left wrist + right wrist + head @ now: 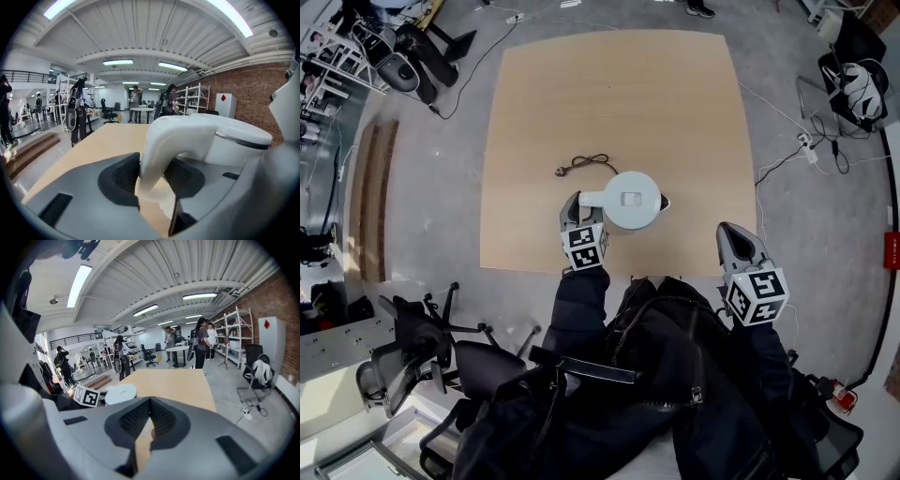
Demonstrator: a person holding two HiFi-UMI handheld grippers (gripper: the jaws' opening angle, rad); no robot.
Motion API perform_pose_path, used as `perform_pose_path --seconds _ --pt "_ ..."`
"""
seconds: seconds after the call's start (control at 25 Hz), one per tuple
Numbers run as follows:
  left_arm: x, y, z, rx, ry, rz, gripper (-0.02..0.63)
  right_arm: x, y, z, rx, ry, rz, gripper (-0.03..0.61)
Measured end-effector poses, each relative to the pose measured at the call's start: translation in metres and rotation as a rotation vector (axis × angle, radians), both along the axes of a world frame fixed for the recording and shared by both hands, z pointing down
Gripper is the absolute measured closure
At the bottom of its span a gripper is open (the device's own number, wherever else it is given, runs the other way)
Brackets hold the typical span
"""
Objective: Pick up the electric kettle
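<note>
The white electric kettle (633, 199) stands near the front edge of the light wooden table (609, 94), its handle (591, 199) pointing left. My left gripper (574, 208) is shut on that handle. In the left gripper view the curved white handle (173, 140) is pinched between the dark pads (123, 177), with the kettle body (234, 136) to the right. My right gripper (733, 236) hangs off the table's front right edge, jaws together and empty. The right gripper view shows my right gripper (149, 411) and, to the left, the kettle lid (120, 393).
A black power cord with plug (584, 164) lies on the table just behind the kettle. Office chairs (422, 347) stand at the lower left, and a chair with a bag (853, 84) at the upper right. Cables and a power strip (811, 150) lie on the floor to the right.
</note>
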State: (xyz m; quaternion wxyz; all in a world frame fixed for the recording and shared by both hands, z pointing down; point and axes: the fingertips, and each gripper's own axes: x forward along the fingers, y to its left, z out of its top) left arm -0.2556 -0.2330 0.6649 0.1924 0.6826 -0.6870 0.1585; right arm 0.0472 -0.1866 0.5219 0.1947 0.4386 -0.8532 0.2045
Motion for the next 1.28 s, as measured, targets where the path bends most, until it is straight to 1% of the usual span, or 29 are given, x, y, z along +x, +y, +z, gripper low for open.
perform_pose_path --seconds 0.32,0.56,0.88,1.0,1.28 --pt "0.002 -0.005 -0.009 0.043 0.055 -0.011 0.462 0.014 0.004 -0.003 0.011 0.004 0.019 0.575" --pt "0.005 -0.009 -0.043 0.09 0.082 -0.002 0.462 0.018 0.005 -0.01 0.031 -0.019 0.027 0.575" --pt "0.018 -0.001 -0.091 0.137 0.146 -0.03 0.462 0.023 0.001 -0.021 0.068 -0.065 0.019 0.575" --pt "0.019 0.005 -0.111 0.149 0.148 -0.037 0.462 0.018 -0.003 -0.024 0.083 -0.085 0.011 0.575" --pt "0.023 0.017 -0.16 0.19 0.122 -0.057 0.462 0.014 -0.015 -0.037 0.126 -0.128 -0.01 0.575"
